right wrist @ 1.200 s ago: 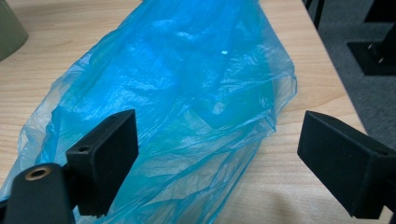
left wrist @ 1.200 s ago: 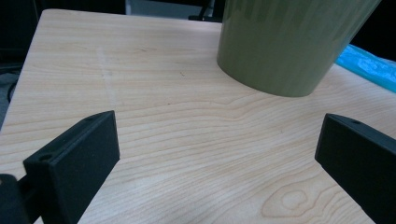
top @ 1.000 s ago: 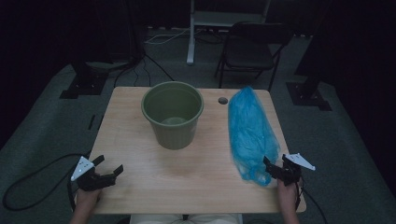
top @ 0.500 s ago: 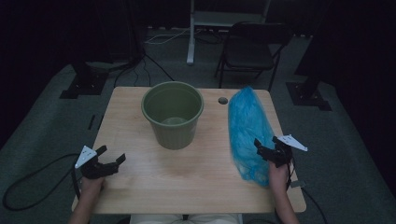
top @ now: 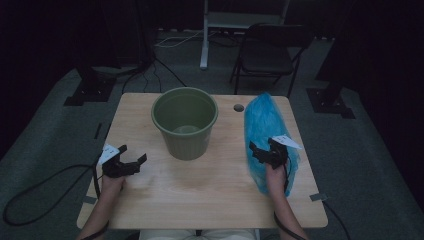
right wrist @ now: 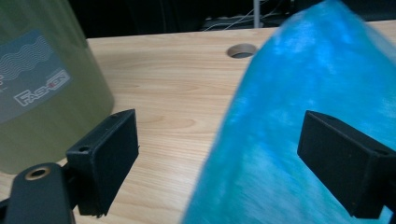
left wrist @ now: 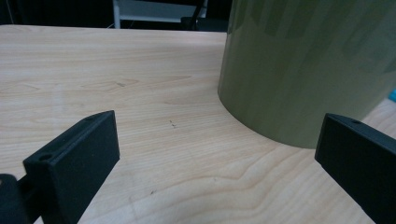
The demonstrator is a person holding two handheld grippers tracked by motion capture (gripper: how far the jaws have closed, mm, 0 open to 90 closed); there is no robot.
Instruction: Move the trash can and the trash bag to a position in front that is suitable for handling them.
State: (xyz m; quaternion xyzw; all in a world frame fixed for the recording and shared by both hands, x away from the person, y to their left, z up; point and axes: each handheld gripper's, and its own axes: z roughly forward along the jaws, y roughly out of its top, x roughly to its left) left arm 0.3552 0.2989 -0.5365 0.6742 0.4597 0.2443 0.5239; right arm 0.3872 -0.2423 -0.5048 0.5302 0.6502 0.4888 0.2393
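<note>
A: Where is the blue plastic bag [top: 265, 135]?

B: On the right side of the wooden table [top: 200, 200], lying from far to near. The right gripper [top: 263, 152] sits over its near part, jaws wide apart.

A: Has it caught the bag?

B: From the high view I cannot tell. The right gripper view shows the blue film [right wrist: 299, 140] lying between the spread jaws, not pinched.

A: And the left gripper [top: 131, 163]?

B: Low over the table's near left, jaws apart, empty. Its own view shows the green bucket's [left wrist: 308, 70] wall just ahead.

A: Anything else?

B: The right gripper view shows a grey label [right wrist: 32, 74] on the bucket, and the table's cable hole [right wrist: 242, 50].
</note>
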